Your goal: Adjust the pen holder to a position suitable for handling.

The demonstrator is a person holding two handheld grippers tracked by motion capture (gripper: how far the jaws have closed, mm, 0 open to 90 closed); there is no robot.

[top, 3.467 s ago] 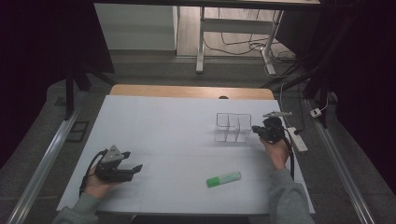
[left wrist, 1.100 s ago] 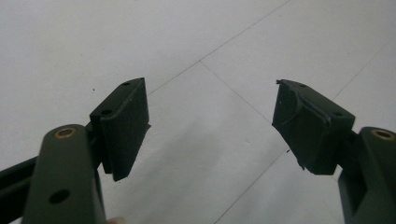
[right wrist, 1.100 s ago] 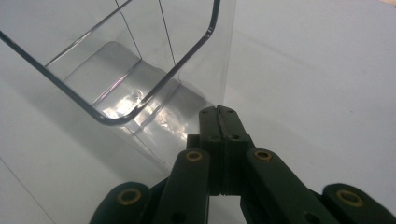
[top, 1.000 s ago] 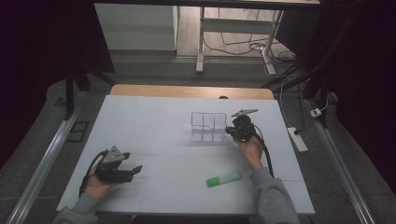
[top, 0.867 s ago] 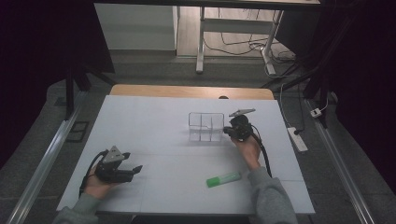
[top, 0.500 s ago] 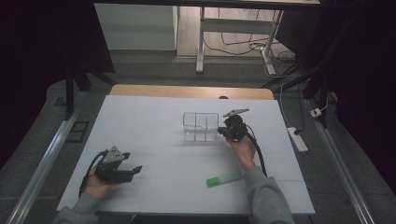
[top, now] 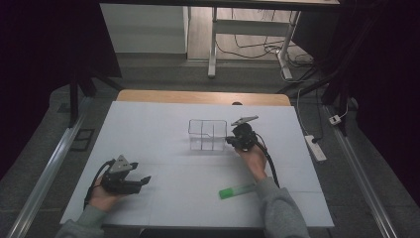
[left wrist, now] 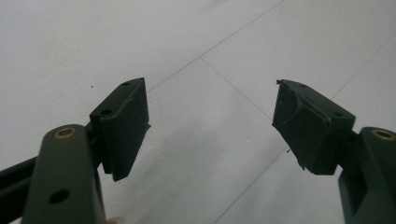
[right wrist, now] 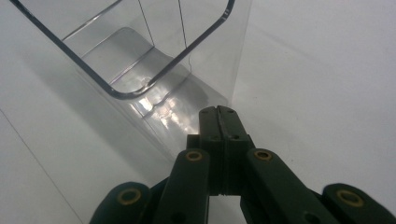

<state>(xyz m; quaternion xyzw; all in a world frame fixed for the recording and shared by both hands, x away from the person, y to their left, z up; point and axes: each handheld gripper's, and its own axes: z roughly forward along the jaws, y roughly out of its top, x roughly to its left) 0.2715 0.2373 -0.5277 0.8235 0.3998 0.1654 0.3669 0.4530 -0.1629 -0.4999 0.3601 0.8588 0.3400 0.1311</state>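
Jaws of the right gripper [right wrist: 218,114] are pressed together against the clear bin's [top: 207,135] wall at frame centre, apparently pushing it. Left gripper [left wrist: 210,126], spread and empty, rests lower left. Green marker [top: 237,191] lies untouched below; binning it probably remains.

Left gripper [top: 130,180] low at table's near-left, jaws wide apart; right gripper [top: 233,141] mid-table, jaws pressed together
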